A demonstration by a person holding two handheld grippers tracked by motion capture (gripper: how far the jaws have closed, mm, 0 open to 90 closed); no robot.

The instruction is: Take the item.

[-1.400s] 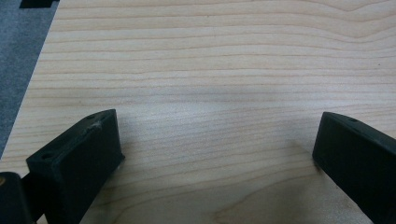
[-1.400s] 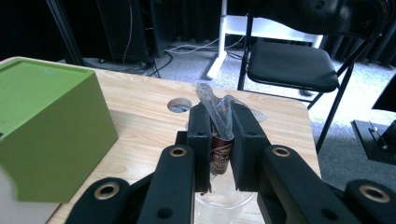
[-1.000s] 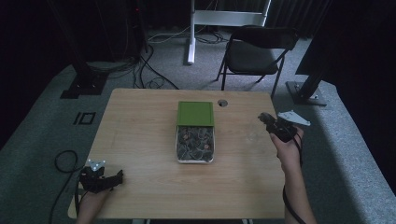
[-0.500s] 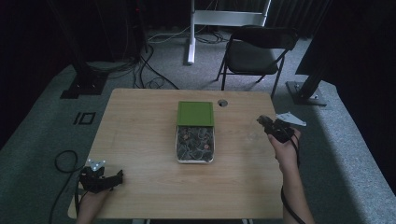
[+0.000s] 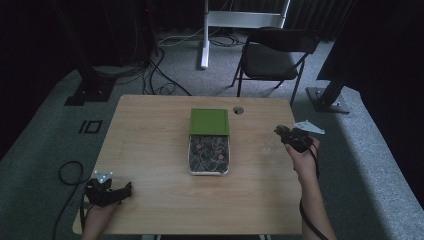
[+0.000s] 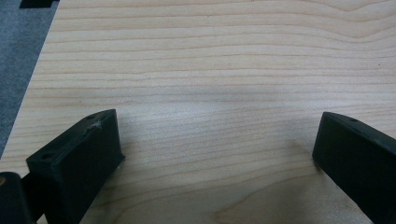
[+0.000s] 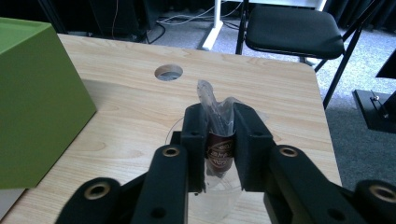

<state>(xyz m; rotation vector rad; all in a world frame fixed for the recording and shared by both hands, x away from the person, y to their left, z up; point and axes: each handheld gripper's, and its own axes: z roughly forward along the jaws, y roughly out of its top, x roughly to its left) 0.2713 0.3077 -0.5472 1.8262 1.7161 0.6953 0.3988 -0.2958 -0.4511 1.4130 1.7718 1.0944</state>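
Right tool (image 7: 219,140) at 3 o'clock on the surface (image 5: 150,130), clamped on a small clear-wrapped packet (image 7: 215,116) with a brown label, above what looks like a clear plastic cup (image 7: 219,196). Left tool (image 6: 210,154) at 8 o'clock, jaws wide, empty. Green box (image 5: 209,121) and tray of packets (image 5: 209,155) at centre. Risk: the grip sits on slippery film near the packet's end; judged likely to slip or tear if yanked.

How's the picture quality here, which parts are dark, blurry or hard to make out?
High view: dim, surroundings nearly black, the table lit, tray contents too dark to identify. Left gripper view: evenly lit, wood grain sharp, the near jaws soft. Right gripper view: bright, the clear wrapper readable, the green box soft at the edge.
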